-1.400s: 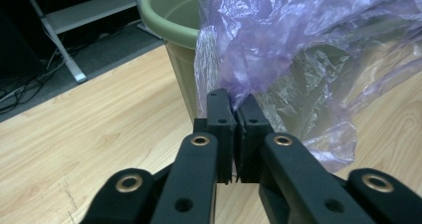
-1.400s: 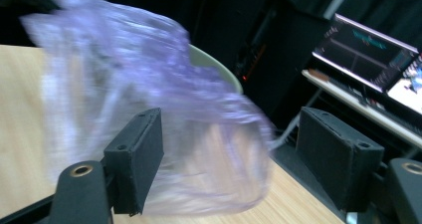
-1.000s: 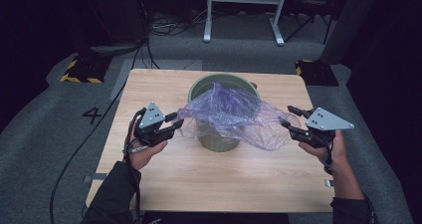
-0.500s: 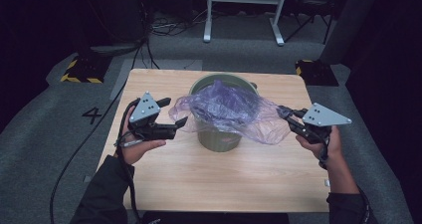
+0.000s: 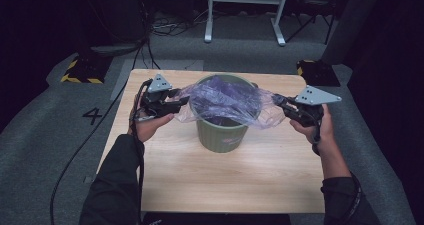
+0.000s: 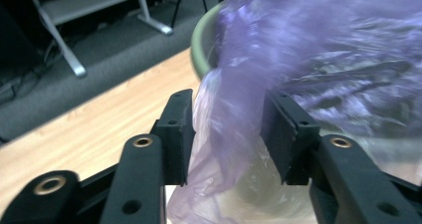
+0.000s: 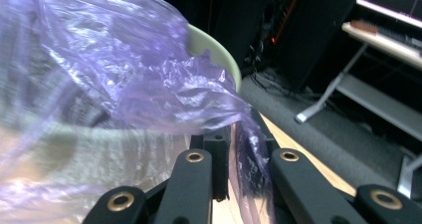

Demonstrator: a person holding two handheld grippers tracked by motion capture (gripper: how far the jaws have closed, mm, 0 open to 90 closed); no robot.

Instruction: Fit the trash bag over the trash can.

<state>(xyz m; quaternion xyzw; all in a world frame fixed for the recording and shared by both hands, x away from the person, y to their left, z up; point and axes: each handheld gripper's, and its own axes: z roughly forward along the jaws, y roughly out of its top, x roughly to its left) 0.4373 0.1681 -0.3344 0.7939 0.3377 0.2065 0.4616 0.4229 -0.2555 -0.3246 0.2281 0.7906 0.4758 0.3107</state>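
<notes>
A purple plastic bag [image 5: 225, 102] is being stretched over the mouth of a green bin [image 5: 221, 135] that is standing near the middle of the wooden desk [image 5: 225, 185]. The bag is being held on two sides, one by each hand-held gripper, and part of it is sagging into the bin.

The left hand-held gripper [image 5: 181, 101] is being held just beside the bin's left rim, level, pointing toward the bin. In the left gripper view its jaws have just been closing, a bunched fold of the bag [image 6: 234, 134] is lying between the pads, and both pads are being touched by the film, so the bag is being gripped on that side. The bin's rim [image 6: 199, 40] is being seen just behind that fold.

The right hand-held gripper [image 5: 278, 102] is being held at the bin's right rim, also level. In the right gripper view its jaws are standing nearly together and a thin edge of the bag [image 7: 246, 149] is being pinched between them, with the bin's pale rim [image 7: 219, 50] just beyond.

Grey floor [image 5: 45, 150] and a white frame stand [image 5: 245, 10] are being seen behind the desk.
</notes>
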